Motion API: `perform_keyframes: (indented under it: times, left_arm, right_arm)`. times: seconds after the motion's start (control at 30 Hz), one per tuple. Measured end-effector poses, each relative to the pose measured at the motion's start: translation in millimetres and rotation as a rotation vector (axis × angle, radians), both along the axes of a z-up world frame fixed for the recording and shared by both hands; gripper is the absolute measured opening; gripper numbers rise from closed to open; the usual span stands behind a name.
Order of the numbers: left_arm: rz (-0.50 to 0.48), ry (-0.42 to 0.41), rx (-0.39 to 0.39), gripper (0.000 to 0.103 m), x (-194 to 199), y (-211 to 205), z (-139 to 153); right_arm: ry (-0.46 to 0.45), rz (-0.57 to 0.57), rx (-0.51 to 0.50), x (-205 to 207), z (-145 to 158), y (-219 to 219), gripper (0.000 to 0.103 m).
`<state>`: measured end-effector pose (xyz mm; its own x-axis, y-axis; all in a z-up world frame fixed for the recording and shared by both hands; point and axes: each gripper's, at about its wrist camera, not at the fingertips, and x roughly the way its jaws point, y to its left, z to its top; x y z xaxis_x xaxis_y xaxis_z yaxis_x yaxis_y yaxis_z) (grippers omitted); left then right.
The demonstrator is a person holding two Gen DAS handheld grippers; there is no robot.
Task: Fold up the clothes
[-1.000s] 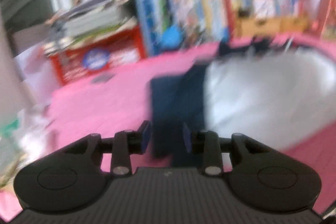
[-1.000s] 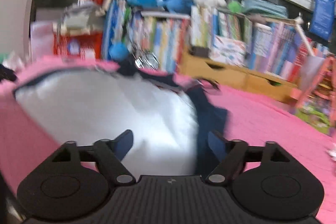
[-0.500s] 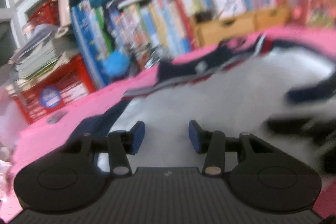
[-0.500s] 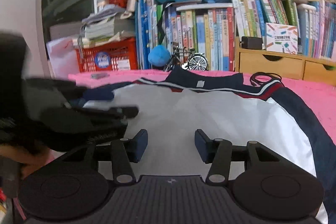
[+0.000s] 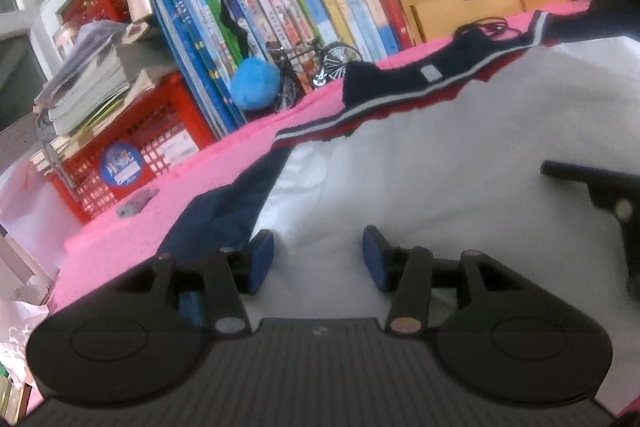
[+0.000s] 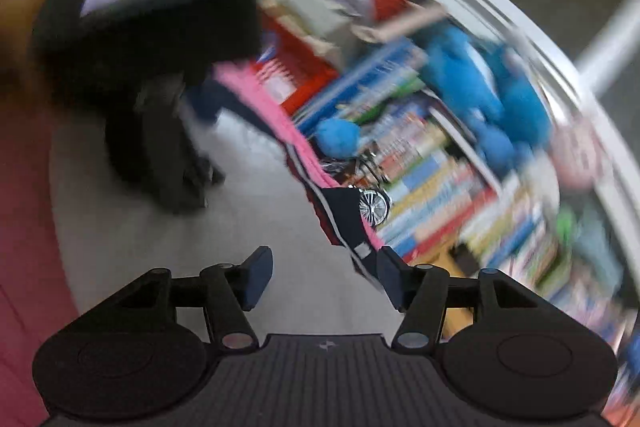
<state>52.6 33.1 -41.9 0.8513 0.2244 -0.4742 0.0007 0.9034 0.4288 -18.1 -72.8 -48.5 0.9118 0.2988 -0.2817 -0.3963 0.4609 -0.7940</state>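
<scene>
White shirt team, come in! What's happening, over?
Left gripper open, just widened, over white shirt with navy sleeves. Right gripper open, nothing pinched. Shirt flat on pink mat. Nothing blocking.

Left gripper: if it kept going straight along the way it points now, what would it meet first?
Most likely the white panel of the garment spread on the pink surface. The left gripper tilts down at it with open jaws, nothing between them. Depth is hard to judge; the navy collar lies farther on.
</scene>
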Motion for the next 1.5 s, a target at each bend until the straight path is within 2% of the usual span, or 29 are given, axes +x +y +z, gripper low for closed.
perform_keyframes:
  times: [0.07,0.13,0.17,0.27,0.3,0.37,0.43,0.53,0.6,0.67,0.77,0.9,1.0,1.07,1.13,1.17,1.2,1.27,1.33,1.4,1.5]
  left_arm:
    - [-0.002,0.002,0.0,0.051,0.4,2.3,0.3]
    - [-0.004,0.003,-0.003,0.051,0.0,3.5,0.7]
    - [-0.004,0.004,-0.005,0.051,0.0,4.0,0.9]
    - [-0.007,0.008,-0.018,0.051,-0.1,6.3,1.7]
    - [-0.009,0.009,-0.021,0.051,0.0,6.8,1.9]
    - [-0.009,0.01,-0.016,0.051,-0.2,6.7,1.9]
    - [-0.01,0.009,-0.009,0.051,-0.2,6.5,1.8]
    - [-0.011,0.008,-0.003,0.051,-0.4,6.4,1.8]
    - [-0.012,0.009,0.006,0.051,-0.9,5.6,1.8]
    - [-0.013,0.008,0.015,0.051,-1.0,4.5,1.7]
    - [-0.014,0.01,0.017,0.051,-1.1,4.3,2.0]
    - [-0.018,0.02,0.0,0.051,-0.6,5.7,3.4]
    - [-0.018,0.021,-0.005,0.051,-0.5,6.2,3.7]
    - [-0.017,0.023,-0.006,0.051,-0.6,6.4,3.8]
    - [-0.02,0.024,-0.005,0.051,-0.7,5.9,3.8]
    - [-0.021,0.024,-0.004,0.051,-0.8,5.8,3.9]
    - [-0.023,0.024,-0.004,0.051,-0.8,5.7,4.0]
    - [-0.025,0.024,-0.003,0.051,-1.0,6.0,4.0]
    - [-0.024,0.024,-0.001,0.051,-0.8,5.0,3.4]
    - [-0.024,0.023,0.004,0.051,-0.8,4.0,2.7]
    - [-0.026,0.017,0.009,0.051,-1.5,3.2,1.8]
  right_arm:
    - [-0.092,0.003,-0.145,11.3,-19.7,-6.6,0.056]
    - [-0.172,-0.017,-0.263,24.8,-38.9,-26.7,0.046]
    - [-0.169,-0.044,-0.28,32.5,-42.7,-39.6,0.046]
    - [-0.139,-0.194,-0.311,58.8,-51.4,-90.8,0.037]
    - [-0.117,-0.256,-0.297,67.5,-52.0,-110.6,0.035]
    - [-0.039,-0.366,-0.183,81.4,-43.6,-143.3,0.035]
    - [0.032,-0.435,-0.102,89.9,-36.6,-158.1,0.035]
    - [0.029,-0.47,-0.117,91.9,-34.5,-157.9,0.039]
    - [-0.02,-0.456,-0.127,84.6,-28.8,-147.6,0.055]
    - [-0.058,-0.424,-0.104,75.1,-20.2,-134.9,0.064]
    - [-0.012,-0.326,0.044,59.7,1.5,-105.4,0.064]
    - [0.148,-0.185,0.263,52.1,23.0,-57.7,0.064]
    - [0.203,-0.17,0.312,66.7,21.6,-36.5,0.063]
    - [0.193,-0.208,0.256,82.4,12.4,-33.6,0.062]
    - [0.142,-0.282,0.172,101.7,-3.3,-47.8,0.062]
    - [0.142,-0.322,0.175,110.3,-6.3,-58.1,0.066]
    - [0.174,-0.362,0.231,117.9,-2.9,-70.4,0.074]
    - [0.228,-0.449,0.326,133.6,1.3,-93.2,0.072]
    - [0.266,-0.533,0.375,149.1,-2.6,-109.5,0.073]
    - [0.335,-0.533,0.454,155.1,0.2,-122.4,0.074]
    - [0.345,-0.53,0.461,153.5,0.6,-124.9,0.076]
